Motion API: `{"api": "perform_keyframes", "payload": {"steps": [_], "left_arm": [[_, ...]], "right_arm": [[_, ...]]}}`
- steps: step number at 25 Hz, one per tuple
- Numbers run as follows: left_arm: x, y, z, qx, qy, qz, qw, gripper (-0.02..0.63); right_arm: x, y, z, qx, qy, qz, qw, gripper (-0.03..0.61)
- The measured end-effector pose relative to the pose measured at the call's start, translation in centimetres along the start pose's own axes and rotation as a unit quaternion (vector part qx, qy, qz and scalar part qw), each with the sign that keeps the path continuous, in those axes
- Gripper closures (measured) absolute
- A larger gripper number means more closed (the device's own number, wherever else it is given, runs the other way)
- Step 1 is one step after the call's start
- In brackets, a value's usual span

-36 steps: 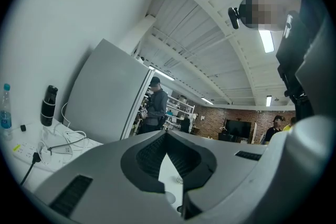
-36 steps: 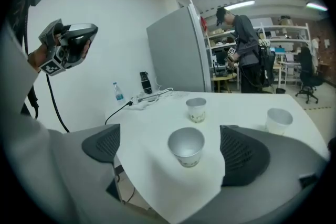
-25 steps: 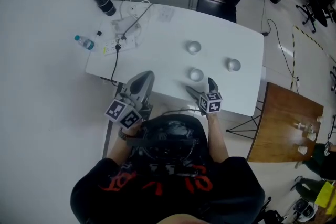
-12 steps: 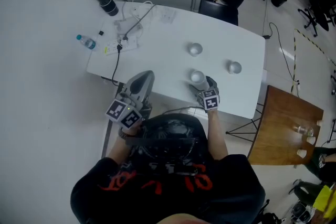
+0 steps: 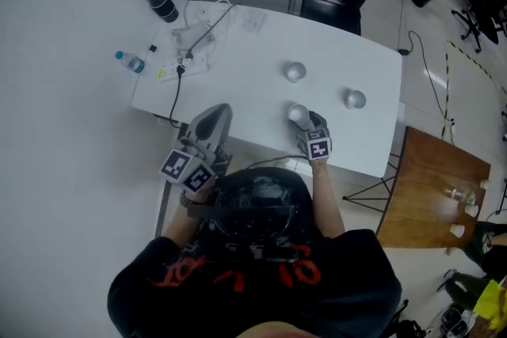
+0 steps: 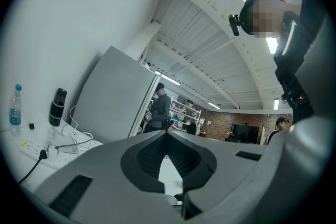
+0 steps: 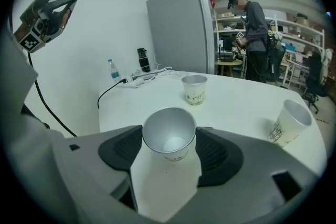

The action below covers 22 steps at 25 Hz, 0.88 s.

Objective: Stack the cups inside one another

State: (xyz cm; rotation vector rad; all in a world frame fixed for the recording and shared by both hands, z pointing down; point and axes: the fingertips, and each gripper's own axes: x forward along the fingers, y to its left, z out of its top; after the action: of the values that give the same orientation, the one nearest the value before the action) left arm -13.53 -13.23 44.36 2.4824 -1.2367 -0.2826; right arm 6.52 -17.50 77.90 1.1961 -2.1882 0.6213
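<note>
The right gripper (image 7: 169, 157), its jaws just closing, pinches the nearest paper cup (image 7: 169, 134) upright. The next cup (image 7: 194, 89) stands straight beyond. The left gripper (image 6: 167, 136) is pressed together, empty.

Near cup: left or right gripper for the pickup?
Right. The right gripper has the near cup between its jaws, which have just been closing, with the pads at its rim. The left gripper is shut, off to the side, with no cup in front of it.
</note>
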Motion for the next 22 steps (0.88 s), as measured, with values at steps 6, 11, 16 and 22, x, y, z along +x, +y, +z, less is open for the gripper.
{"api": "perform_keyframes", "payload": {"steps": [6,11,16,22], "left_arm": [[-0.1,-0.2,-0.3,0.027,0.012,0.009,0.9995,0.614],[0.0,-0.4,-0.4,0.028,0.013,0.005,0.9995,0.614],[0.2,-0.7,-0.7,0.026,0.016,-0.001,0.9995,0.614],[0.2,-1.0,-0.9,0.023,0.015,-0.007,0.9996,0.614]], "right_arm": [[-0.6,-0.1,0.4,0.008,-0.01,0.006,1.0,0.256],[-1.8,-0.2,0.9,0.008,-0.021,-0.001,1.0,0.258],[-3.0,-1.1,1.6,-0.002,-0.039,-0.026,0.999,0.258],[-5.2,-2.0,2.7,-0.017,-0.067,-0.066,0.995,0.256]]}}
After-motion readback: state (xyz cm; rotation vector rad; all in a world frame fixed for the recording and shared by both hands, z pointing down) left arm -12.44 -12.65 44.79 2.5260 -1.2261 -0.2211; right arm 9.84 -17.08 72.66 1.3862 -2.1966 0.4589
